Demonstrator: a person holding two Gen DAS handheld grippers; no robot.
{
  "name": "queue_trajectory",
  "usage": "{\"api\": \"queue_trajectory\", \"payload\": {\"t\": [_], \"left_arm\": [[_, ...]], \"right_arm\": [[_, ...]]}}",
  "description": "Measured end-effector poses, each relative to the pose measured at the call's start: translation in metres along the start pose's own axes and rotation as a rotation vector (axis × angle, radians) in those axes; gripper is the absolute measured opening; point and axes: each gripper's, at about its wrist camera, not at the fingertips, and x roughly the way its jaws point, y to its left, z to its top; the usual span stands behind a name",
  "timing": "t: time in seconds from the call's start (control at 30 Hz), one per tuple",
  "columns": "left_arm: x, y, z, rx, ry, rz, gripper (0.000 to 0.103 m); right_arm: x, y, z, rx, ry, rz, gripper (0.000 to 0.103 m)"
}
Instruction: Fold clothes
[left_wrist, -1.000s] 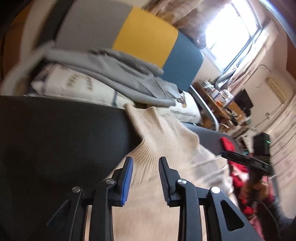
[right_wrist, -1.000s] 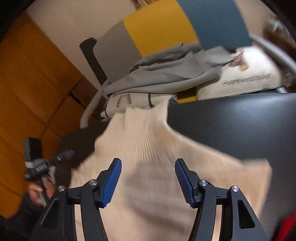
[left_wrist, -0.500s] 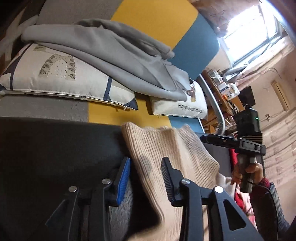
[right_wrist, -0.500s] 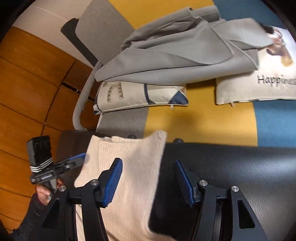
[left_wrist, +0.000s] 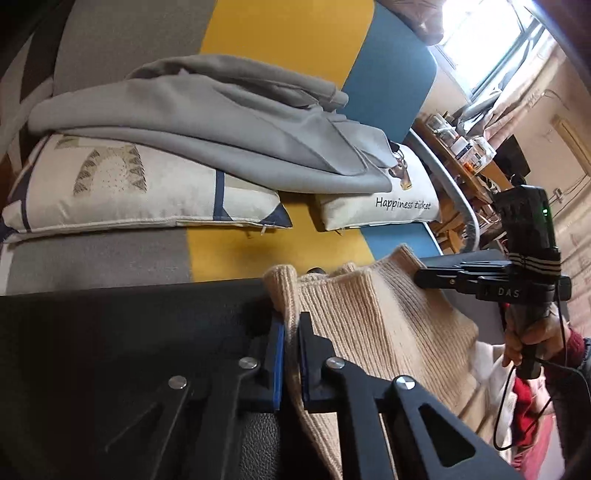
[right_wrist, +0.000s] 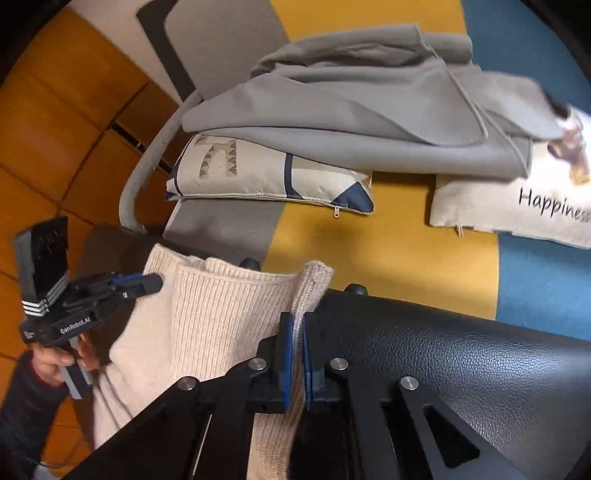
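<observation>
Both grippers clamp cream sweater at far edge of black table

L gripper (left_wrist: 291, 325) is clenched on one ribbed corner of the cream knit sweater (left_wrist: 388, 325); R gripper (right_wrist: 297, 325) is clenched on the other corner, fabric pinched between blue pads in each wrist view. Sweater lies on the black leather-look table (right_wrist: 461, 369), its gripped edge along the table's far side next to the sofa; its ribs and length run back toward the cameras. Behind, on the grey/yellow/blue sofa (left_wrist: 236, 254): grey garment (left_wrist: 221, 129) draped over two cushions, patterned cushion (left_wrist: 129, 195) & "Happiness" cushion (left_wrist: 391, 206). No containers in view.
</observation>
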Motion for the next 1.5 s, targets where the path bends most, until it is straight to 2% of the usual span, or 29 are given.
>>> {"api": "queue_trajectory", "payload": {"t": [0.33,0.5,0.93,1.13,1.37,1.43,1.5], "left_arm": [[-0.052,-0.012,-0.014,0.026,-0.148,-0.048,0.005],[-0.085,-0.029,-0.032,0.059,-0.214,-0.079,0.005],[-0.125,-0.06,-0.107,0.089,-0.252,-0.111,0.005],[-0.131,-0.083,-0.154,0.177,-0.249,-0.067,0.005],[-0.122,-0.107,-0.206,0.326,-0.212,0.041,0.006],[-0.119,-0.11,-0.219,0.353,-0.198,0.055,0.011],[-0.12,-0.108,-0.228,0.348,-0.195,0.06,0.014]], "right_arm": [[-0.043,0.016,-0.015,0.001,-0.109,-0.001,0.005],[-0.074,0.033,-0.036,-0.013,-0.187,0.017,0.005],[-0.123,0.057,-0.145,0.03,-0.284,0.044,0.005],[-0.129,0.057,-0.19,0.051,-0.328,0.044,0.005],[-0.111,0.052,-0.232,0.07,-0.33,0.048,0.006],[-0.108,0.046,-0.243,0.103,-0.331,0.065,0.007],[-0.108,0.039,-0.251,0.146,-0.321,0.092,0.016]]}}
